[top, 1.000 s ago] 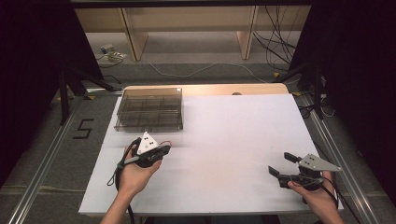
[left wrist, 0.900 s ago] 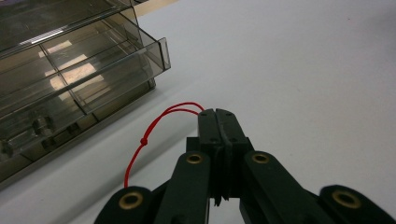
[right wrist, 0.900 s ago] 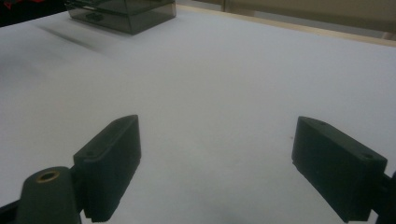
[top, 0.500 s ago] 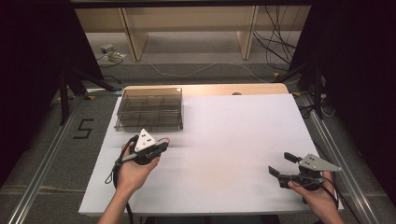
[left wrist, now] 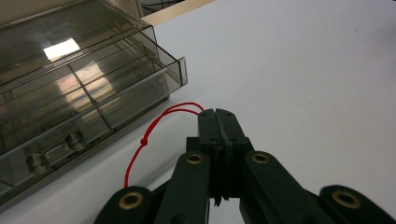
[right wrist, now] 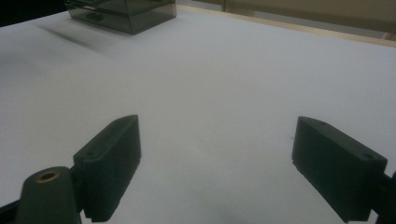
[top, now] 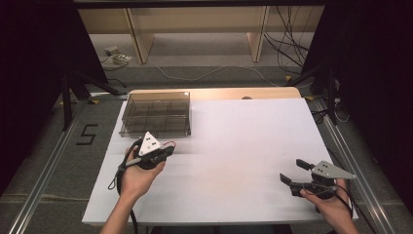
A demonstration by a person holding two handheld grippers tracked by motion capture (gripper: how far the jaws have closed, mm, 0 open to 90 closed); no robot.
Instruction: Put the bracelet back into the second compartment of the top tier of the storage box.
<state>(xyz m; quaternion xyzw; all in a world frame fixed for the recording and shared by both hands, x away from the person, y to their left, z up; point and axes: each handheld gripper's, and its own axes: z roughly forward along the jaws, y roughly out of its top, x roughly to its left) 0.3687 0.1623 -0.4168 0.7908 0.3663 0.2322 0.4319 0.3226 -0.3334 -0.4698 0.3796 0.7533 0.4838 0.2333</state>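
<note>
A smoked clear plastic organiser box (top: 156, 114) with a closed lid and several compartments sits at the table's back left. My left gripper (top: 170, 148) lies just in front of it, pointing right, jaws pressed together. In the left gripper view a thin red string (left wrist: 154, 128) with a knot loops out from the tip of the left gripper (left wrist: 217, 114), beside the box's front corner (left wrist: 180, 74). My right gripper (top: 290, 170) rests near the front right edge, pointing left. Its jaws stand wide apart with nothing between them (right wrist: 219, 154). The box (right wrist: 121, 11) shows far off in that view.
A white sheet (top: 243, 146) covers the tabletop, with a wooden strip (top: 219, 92) along its far edge. Metal rails (top: 350, 151) run down both sides. Cables and shelf legs stand on the floor beyond.
My left hand has drifted slightly towards the box, still shut. The right hand and the box have stayed put.
</note>
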